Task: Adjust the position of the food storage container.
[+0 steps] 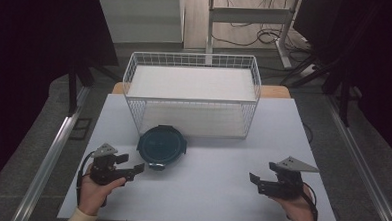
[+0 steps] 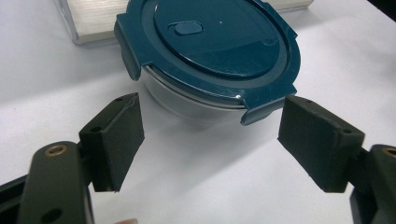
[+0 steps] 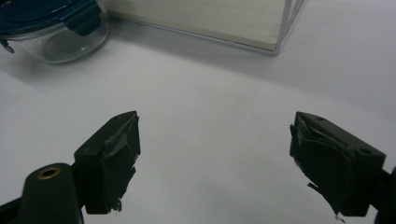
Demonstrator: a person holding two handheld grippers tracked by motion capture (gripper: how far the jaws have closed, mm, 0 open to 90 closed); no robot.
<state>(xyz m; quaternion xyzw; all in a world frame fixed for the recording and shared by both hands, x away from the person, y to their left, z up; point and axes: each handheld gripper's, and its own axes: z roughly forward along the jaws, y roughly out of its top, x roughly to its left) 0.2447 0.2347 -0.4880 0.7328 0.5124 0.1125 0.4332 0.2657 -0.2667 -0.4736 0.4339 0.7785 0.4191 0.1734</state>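
The left gripper (image 2: 210,135) sat spread before the round clear container with a dark-blue clip lid (image 2: 210,51) (frame centre); the right gripper (image 3: 215,163) was likewise spread.

The container (image 3: 51,28) is cut off at the frame's top-left corner, its contents perhaps unreadable.

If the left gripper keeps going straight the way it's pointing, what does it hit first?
Most likely the round container with the blue lid: it sits just ahead of the open left gripper, centred between its jaws.
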